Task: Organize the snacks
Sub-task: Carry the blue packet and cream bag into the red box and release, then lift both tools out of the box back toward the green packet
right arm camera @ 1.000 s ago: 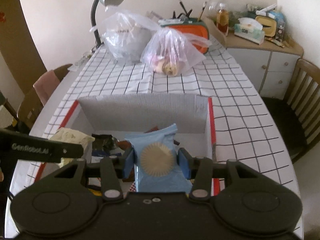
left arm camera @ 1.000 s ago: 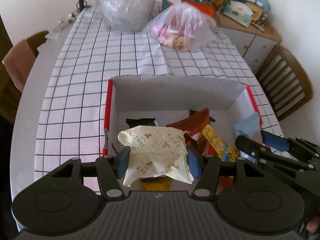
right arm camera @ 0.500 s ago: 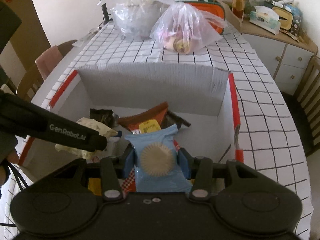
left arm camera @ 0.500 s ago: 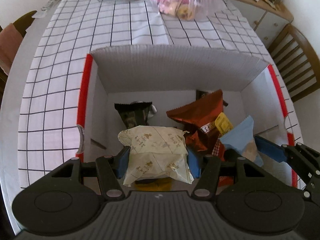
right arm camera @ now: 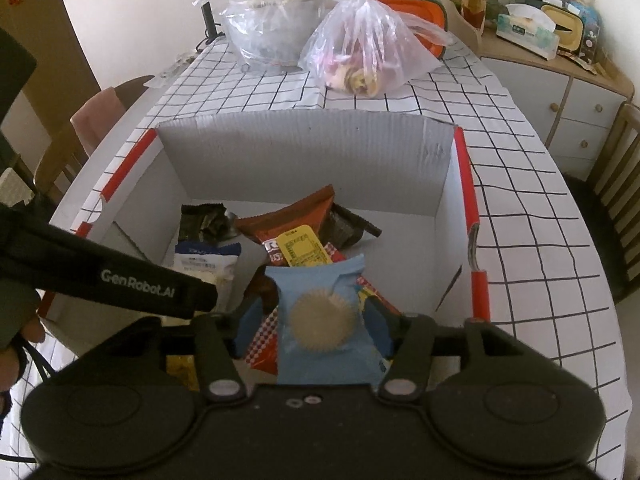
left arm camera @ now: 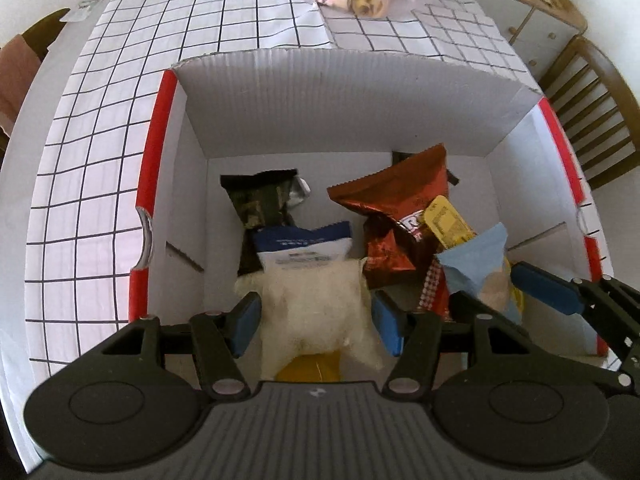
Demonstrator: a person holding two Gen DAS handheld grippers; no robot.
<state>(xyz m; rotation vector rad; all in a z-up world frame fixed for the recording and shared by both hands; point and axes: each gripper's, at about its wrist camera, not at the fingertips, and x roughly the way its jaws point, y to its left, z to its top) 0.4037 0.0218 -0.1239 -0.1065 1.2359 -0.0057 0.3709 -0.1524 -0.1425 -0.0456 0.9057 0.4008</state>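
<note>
Checkered cloth covers the worktop (right arm camera: pixel 520 216), two clear plastic bags (right arm camera: pixel 368 52) sitting at its far end. Nearer, the white cardboard box (left arm camera: pixel 340 100) with red edges, snack packets heaped inside: a brown-red bag (left arm camera: pixel 396 208), a dark packet (left arm camera: pixel 260 204), a navy-and-white one (left arm camera: pixel 304 244). Left gripper (left arm camera: pixel 316 320) over the box, fingers spread around a blurred cream packet (left arm camera: pixel 316 308). Right gripper (right arm camera: pixel 316 328), fingers clamping the light blue packet (right arm camera: pixel 320 320) above the heap.

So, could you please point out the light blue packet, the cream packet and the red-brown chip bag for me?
light blue packet (right arm camera: pixel 320 320): right wrist view, on its round biscuit picture.
cream packet (left arm camera: pixel 314 304): left wrist view, middle of its blurred front.
red-brown chip bag (left arm camera: pixel 394 196): left wrist view, upper panel.
</note>
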